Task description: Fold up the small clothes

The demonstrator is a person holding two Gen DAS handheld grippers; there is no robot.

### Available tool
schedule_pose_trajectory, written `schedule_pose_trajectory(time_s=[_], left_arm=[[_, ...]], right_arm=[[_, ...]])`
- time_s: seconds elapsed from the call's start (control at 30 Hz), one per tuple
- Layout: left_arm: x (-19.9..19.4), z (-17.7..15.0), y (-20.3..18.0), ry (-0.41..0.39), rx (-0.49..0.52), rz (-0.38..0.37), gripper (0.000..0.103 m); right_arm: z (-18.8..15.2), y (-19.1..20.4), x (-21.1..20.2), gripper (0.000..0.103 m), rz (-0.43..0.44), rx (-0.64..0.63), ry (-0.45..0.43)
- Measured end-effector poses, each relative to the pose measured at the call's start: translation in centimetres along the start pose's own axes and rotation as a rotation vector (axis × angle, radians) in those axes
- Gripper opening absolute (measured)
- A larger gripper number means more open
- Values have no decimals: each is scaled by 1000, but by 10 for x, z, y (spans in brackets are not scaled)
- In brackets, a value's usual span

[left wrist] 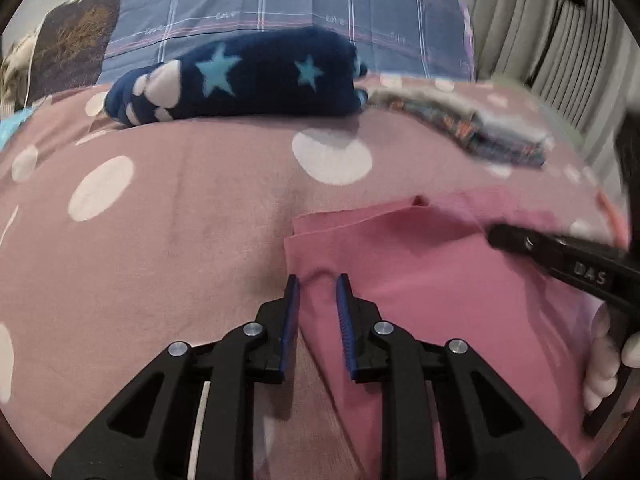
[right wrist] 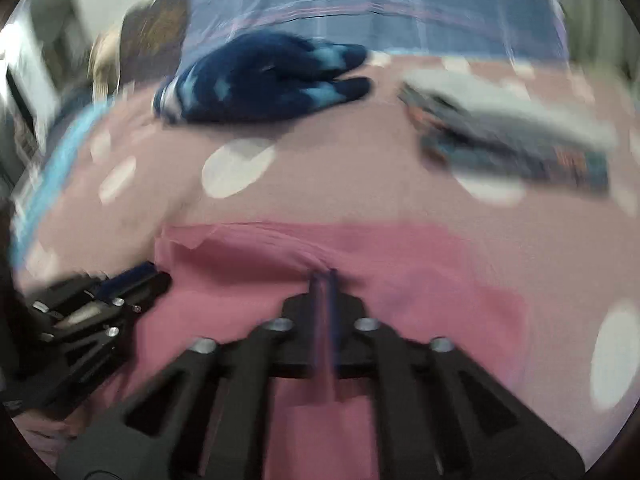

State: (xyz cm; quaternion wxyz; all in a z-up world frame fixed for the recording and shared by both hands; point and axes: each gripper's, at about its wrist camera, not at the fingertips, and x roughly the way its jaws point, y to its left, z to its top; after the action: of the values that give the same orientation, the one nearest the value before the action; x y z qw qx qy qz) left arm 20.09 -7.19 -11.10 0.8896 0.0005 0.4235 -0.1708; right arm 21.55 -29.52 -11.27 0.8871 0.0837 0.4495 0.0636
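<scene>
A pink garment [left wrist: 432, 280] lies folded flat on the dusty-pink bedspread with white dots [left wrist: 180, 220]. My left gripper [left wrist: 318, 282] stands at the garment's left edge, its blue pads a little apart; the fabric edge lies between them, and neither pad presses on it. The right gripper [left wrist: 496, 237] comes in from the right over the garment. In the blurred right wrist view, the right gripper [right wrist: 323, 276] has its pads together at the pink garment [right wrist: 420, 280], with creases running to the tips. The left gripper [right wrist: 152, 276] is at the garment's left corner.
A folded navy fleece piece with light-blue stars [left wrist: 248, 76] lies at the back of the bed. A folded patterned garment stack [left wrist: 480, 128] lies to its right. A blue plaid pillow [left wrist: 300, 8] stands behind them, and a grey curtain [left wrist: 540, 20] hangs at the right.
</scene>
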Motion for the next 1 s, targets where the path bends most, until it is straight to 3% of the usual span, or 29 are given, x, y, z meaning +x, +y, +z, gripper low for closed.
schedule_pose_trajectory(time_s=[0.03, 0.07, 0.13, 0.23, 0.33, 0.4, 0.47, 0.53, 0.63, 0.77, 0.83, 1.0], left_arm=[[-10, -2, 2, -10, -9, -10, 24], [-20, -4, 3, -23, -6, -32, 25], [-49, -17, 0, -55, 30, -110, 33], [-97, -52, -13, -104, 108, -219, 42], [-114, -89, -37, -79, 195, -274, 43], [-108, -116, -56, -11, 276, -224, 44], [-96, -138, -73, 29, 354, -91, 50], [-104, -150, -83, -20, 403, -11, 52], [-114, -151, -84, -1, 372, -17, 53], [-121, -158, -80, 0, 361, -39, 60], [-115, -164, -77, 19, 355, -11, 66], [-127, -155, -69, 28, 294, -55, 66]], right_arm=[[-7, -15, -16, 6, 42, 71, -18], [-16, -26, -34, 14, 87, 107, -42], [-39, -41, -65, 23, 144, 138, -73], [-81, -50, -105, 23, 320, 119, -78], [-124, -32, -121, 22, 357, 36, -24], [-149, -20, -120, 22, 325, -19, 15], [-170, -17, -111, 14, 224, -51, 23], [-174, -15, -115, 14, 204, -64, -17], [-178, -8, -127, 19, 171, -63, -35], [-190, -16, -142, 25, 216, -56, -50], [-197, -20, -135, 24, 192, -54, -27], [-201, -31, -146, 26, 228, 0, -38]])
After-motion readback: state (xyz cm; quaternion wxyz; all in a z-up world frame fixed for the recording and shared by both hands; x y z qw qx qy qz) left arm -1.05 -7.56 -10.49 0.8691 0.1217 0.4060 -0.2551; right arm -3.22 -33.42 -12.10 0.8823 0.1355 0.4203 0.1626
